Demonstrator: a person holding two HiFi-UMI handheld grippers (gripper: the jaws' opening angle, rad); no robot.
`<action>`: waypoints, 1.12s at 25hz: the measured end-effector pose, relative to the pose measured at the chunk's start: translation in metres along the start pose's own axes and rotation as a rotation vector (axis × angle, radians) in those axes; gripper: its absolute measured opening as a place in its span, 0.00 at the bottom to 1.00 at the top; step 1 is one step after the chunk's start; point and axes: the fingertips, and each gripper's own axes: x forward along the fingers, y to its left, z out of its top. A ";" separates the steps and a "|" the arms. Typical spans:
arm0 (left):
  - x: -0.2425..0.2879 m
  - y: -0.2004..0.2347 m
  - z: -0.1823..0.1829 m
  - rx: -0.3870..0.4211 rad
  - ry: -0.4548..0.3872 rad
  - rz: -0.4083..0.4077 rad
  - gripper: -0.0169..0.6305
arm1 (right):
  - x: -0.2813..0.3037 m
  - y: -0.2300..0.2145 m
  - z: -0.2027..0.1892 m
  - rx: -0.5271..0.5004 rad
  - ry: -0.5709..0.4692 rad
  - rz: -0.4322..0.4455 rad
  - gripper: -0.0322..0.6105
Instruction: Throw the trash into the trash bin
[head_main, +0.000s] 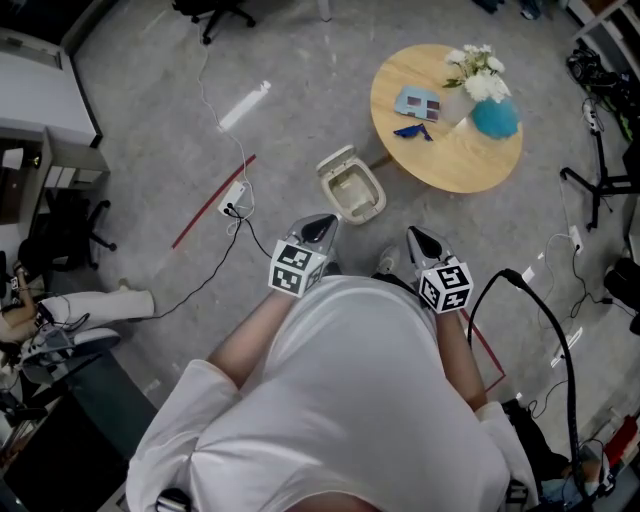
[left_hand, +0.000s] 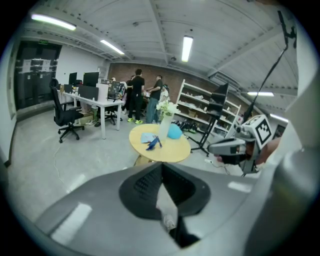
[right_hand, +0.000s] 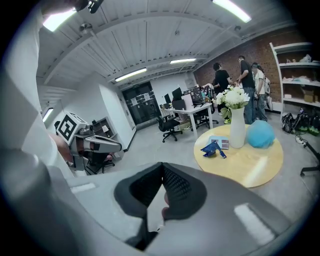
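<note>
Two grippers sit close in front of the person in the white shirt (head_main: 340, 400), one in each hand, both angled forward and down toward the floor. The left gripper (head_main: 322, 222) is clenched: in its own view the two dark pads meet at the tips and nothing sits between them. The right gripper (head_main: 415, 235) is the same, its jaws pressed together and empty. Each carries its marker cube just behind the jaws, and the two are near each other but apart.

Just beyond the left gripper's tip, a white trash bin (head_main: 380, 195) stands on the grey floor with its lid tipped open. It sits between the person and a round wooden table (head_main: 460, 160).

The trash, a crumpled blue wrapper (head_main: 412, 131), lies on the tabletop near the edge closest to the bin, well apart from both grippers. Just beside it is a small light-blue card (head_main: 418, 101) with darker squares on it. Farther across the table, a white vase of white flowers (head_main: 478, 75) stands upright, with a teal ball-shaped object (head_main: 495, 117) right next to it.

On the floor to the left, a strip of red tape (head_main: 213, 201) runs at a slant, and a white power strip (head_main: 233, 199) lies at its upper end with cables trailing off. A thick black cable (head_main: 545, 320) loops up at the person's right. In the left gripper view, several people (left_hand: 137, 95) stand beyond the table, near desks and shelving.
</note>
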 end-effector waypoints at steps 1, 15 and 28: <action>0.000 0.001 0.000 -0.001 0.002 -0.002 0.03 | 0.000 0.000 0.000 0.002 -0.001 -0.003 0.05; 0.001 0.025 -0.001 0.000 0.032 -0.048 0.03 | 0.007 0.004 0.010 0.012 -0.012 -0.073 0.05; -0.021 0.078 -0.008 0.058 0.067 -0.095 0.03 | 0.039 0.009 0.023 0.049 -0.035 -0.177 0.05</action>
